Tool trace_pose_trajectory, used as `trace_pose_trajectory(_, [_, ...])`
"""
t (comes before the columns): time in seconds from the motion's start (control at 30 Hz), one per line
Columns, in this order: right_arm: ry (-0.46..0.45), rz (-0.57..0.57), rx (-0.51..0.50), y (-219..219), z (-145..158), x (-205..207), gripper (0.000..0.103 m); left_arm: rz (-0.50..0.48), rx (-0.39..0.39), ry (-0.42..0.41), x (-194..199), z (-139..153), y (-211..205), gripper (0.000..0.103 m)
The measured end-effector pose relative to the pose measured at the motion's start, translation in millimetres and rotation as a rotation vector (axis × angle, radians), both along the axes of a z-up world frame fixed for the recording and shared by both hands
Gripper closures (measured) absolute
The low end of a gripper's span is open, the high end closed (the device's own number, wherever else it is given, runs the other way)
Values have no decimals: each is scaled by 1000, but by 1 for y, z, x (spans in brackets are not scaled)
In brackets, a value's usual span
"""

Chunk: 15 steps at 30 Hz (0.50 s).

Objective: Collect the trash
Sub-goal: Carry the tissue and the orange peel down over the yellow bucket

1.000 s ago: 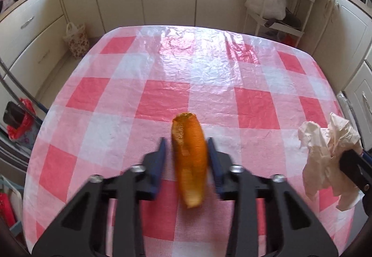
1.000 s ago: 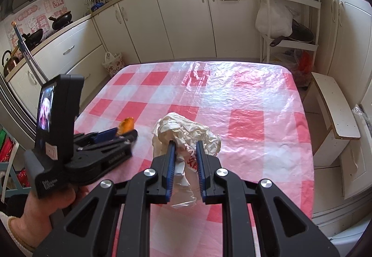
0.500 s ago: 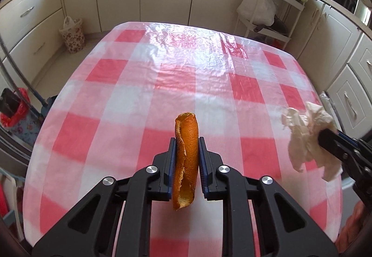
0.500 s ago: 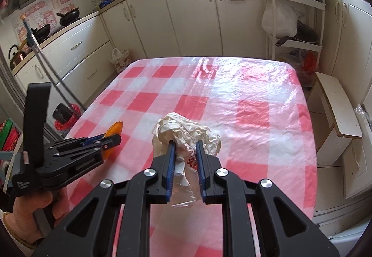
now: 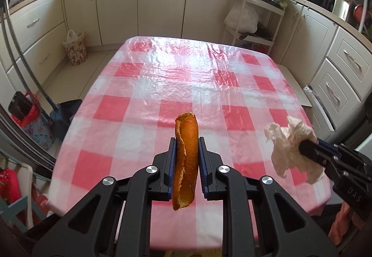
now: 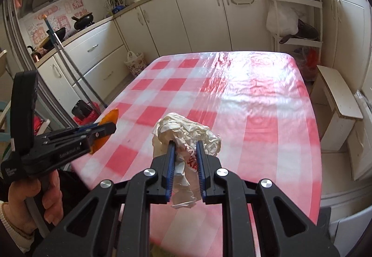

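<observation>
Your left gripper [image 5: 187,140] pinches the curled orange peel strip [image 5: 186,159] upright, above the red-and-white checked tablecloth [image 5: 186,85]. At its 3 o'clock, your right gripper [image 6: 184,144] clamps the crumpled white paper wad [image 6: 186,133]. Both grippers point steeply downward, clear of the cloth.

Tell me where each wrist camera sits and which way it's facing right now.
Left wrist: behind the left gripper, angled down over the checked table; jaws clamp the orange peel; right gripper intrudes at right.
Right wrist: behind the right gripper, facing likewise; jaws clamp the crumpled paper; the person's hand shows at left.
Shared: table, peel, paper, both grippers.
</observation>
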State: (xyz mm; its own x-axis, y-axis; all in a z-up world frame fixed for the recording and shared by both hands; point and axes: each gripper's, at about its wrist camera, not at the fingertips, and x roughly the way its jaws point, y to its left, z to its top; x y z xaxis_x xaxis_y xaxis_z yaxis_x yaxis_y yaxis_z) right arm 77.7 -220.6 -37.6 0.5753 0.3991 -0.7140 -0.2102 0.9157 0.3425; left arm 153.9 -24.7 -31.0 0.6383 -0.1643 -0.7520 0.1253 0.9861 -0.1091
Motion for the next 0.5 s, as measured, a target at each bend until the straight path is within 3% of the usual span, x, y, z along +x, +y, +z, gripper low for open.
trace_pose_trajectory(0.5, [15, 23, -16, 12, 0, -91, 84, -22, 3, -2, -85, 0, 17, 86])
